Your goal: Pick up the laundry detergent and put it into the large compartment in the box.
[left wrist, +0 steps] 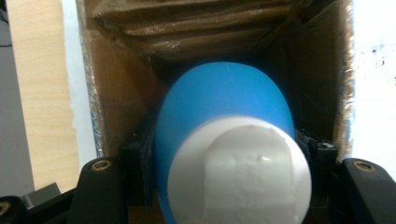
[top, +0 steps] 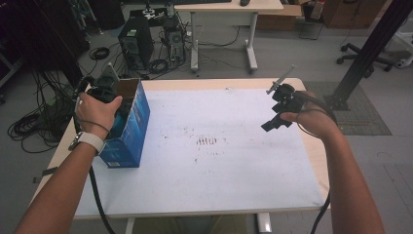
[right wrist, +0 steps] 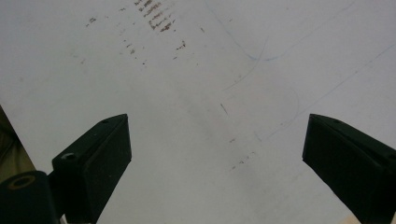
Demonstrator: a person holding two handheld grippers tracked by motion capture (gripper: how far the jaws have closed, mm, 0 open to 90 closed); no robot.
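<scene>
An open blue cardboard box [top: 130, 127] stands at the left of the white table top [top: 219, 146]. My left gripper [top: 113, 105] reaches down into its mouth. In the left gripper view my jaws are shut on a blue bottle [left wrist: 224, 107] with a white cap [left wrist: 240, 170], and the bottle points down into the brown inside of the box [left wrist: 116, 93]. Over the right part of the table my right gripper [top: 272, 123] hovers, held in a hand. Its two black fingers [right wrist: 93, 163] stand wide apart with only the white surface between them.
The white board [right wrist: 210, 70] bears brown scuff marks [top: 207, 141] at its middle. Beyond the table stand a computer tower [top: 136, 44], cables on the floor and a second desk [top: 224, 19]. A black post [top: 370, 48] rises at the right.
</scene>
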